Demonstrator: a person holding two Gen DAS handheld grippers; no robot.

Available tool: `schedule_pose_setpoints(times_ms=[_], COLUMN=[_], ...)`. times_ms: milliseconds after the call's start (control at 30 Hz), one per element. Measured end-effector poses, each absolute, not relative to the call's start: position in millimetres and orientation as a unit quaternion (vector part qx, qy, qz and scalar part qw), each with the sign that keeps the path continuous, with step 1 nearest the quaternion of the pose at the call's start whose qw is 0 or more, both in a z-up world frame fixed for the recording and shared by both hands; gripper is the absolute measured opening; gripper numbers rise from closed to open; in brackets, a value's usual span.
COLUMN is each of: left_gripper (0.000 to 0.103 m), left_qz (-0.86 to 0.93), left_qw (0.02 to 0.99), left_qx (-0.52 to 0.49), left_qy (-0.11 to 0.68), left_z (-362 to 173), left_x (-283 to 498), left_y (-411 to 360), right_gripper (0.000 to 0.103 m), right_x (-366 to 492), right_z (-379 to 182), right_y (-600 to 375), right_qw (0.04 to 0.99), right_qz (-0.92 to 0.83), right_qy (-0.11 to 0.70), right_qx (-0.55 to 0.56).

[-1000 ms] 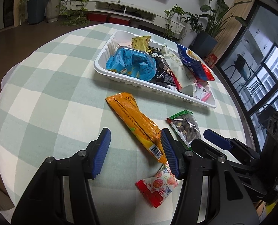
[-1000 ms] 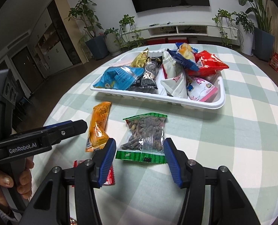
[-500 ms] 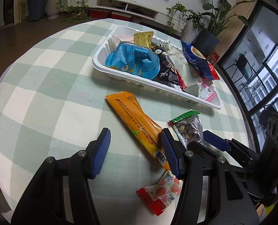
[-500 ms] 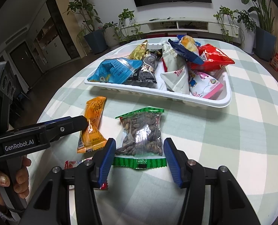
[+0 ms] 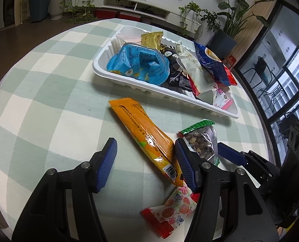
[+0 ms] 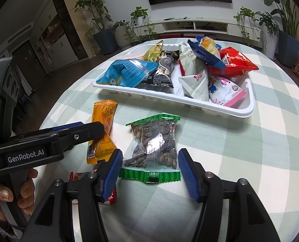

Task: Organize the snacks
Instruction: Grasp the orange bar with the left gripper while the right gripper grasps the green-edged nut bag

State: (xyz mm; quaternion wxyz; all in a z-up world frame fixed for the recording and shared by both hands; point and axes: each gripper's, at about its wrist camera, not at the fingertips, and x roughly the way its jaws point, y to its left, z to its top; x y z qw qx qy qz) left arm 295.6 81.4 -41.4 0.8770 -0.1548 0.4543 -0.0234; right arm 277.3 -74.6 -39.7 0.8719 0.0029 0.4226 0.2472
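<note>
A white tray (image 5: 129, 81) (image 6: 189, 104) holds several snack packets. On the checked cloth lie an orange bar packet (image 5: 143, 133) (image 6: 103, 129), a clear nut packet with green ends (image 5: 201, 141) (image 6: 153, 143) and a small red-and-white candy packet (image 5: 169, 211) (image 6: 78, 176). My left gripper (image 5: 145, 165) is open, its right finger beside the orange packet's near end. My right gripper (image 6: 149, 173) is open, its fingers on either side of the nut packet's near end. Each gripper shows in the other's view, the left one (image 6: 76, 134) and the right one (image 5: 236, 159).
The round table's edge (image 5: 0, 84) curves close on the left and right. A hand (image 6: 4, 193) holds the left gripper's handle. Potted plants (image 6: 101, 32) and a low TV shelf (image 6: 195, 25) stand beyond the table.
Both grippers have moved forward and lower toward the loose packets. The right gripper's fingers now flank the nut packet's near end. Both stay open.
</note>
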Motion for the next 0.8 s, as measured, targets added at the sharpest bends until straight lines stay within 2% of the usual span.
schedule_pose_setpoints(times_ms=[633, 733, 800], left_gripper=[0.058, 0.057, 0.053], left_qz=[-0.003, -0.002, 0.001], left_qw=[0.885, 0.889, 0.891], left_qx=[-0.097, -0.074, -0.054], left_qy=[0.456, 0.453, 0.450], left_z=[-49.7, -51.4, -52.7], left_x=[315.4, 315.8, 315.6], left_y=[68.9, 64.7, 61.6], right_gripper=[0.062, 0.059, 0.057], right_x=[284.3, 284.6, 283.7], right_z=[-40.6, -40.8, -41.1], right_y=[-64.3, -60.6, -58.9], right_qw=[0.872, 0.873, 0.874], right_qz=[0.245, 0.240, 0.238], right_qy=[0.423, 0.422, 0.421], right_qx=[-0.033, -0.047, -0.057])
